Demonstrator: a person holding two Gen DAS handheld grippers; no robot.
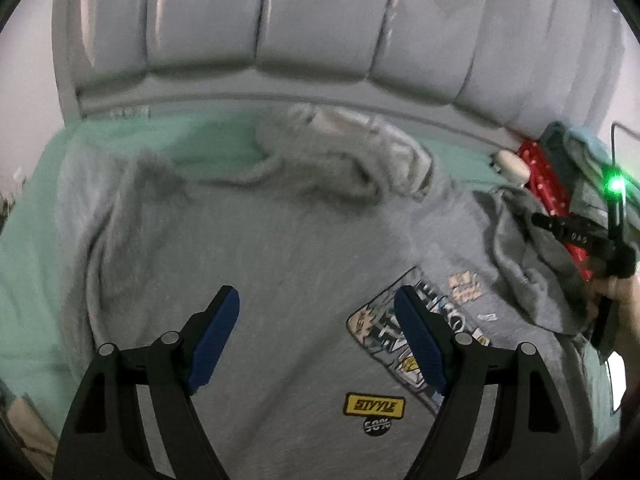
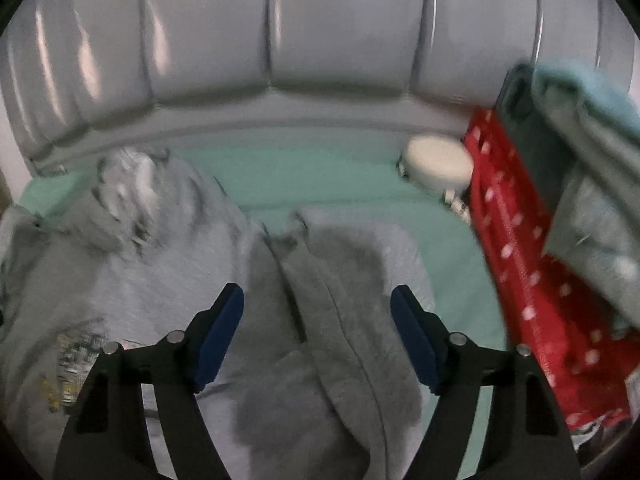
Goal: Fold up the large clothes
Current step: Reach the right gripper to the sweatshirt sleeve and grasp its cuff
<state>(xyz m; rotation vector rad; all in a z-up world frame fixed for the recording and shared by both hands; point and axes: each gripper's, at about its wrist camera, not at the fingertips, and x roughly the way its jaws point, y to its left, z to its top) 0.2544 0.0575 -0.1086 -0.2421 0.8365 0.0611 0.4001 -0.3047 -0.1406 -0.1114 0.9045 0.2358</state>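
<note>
A grey hoodie [image 1: 280, 264] lies spread face up on the mint green bed sheet [image 1: 36, 240], hood [image 1: 344, 160] toward the headboard. Its chest carries a printed graphic [image 1: 376, 332] and a yellow patch [image 1: 374, 405]. My left gripper [image 1: 318, 300] hovers open over the chest, blue pads apart, nothing between them. In the right wrist view my right gripper [image 2: 318, 300] is open above the hoodie's crumpled right sleeve [image 2: 332, 280], which lies bunched between the pads but not pinched. The right gripper [image 1: 576, 232] also shows at the right edge of the left wrist view, held by a hand [image 1: 620, 296].
A padded grey headboard [image 2: 320, 40] closes off the far side. A red bag with white dots [image 2: 532, 280] holding folded grey and blue cloth [image 2: 592, 152] stands at the right of the bed. A white rounded object [image 2: 438, 166] lies beside it on the sheet [image 2: 312, 172].
</note>
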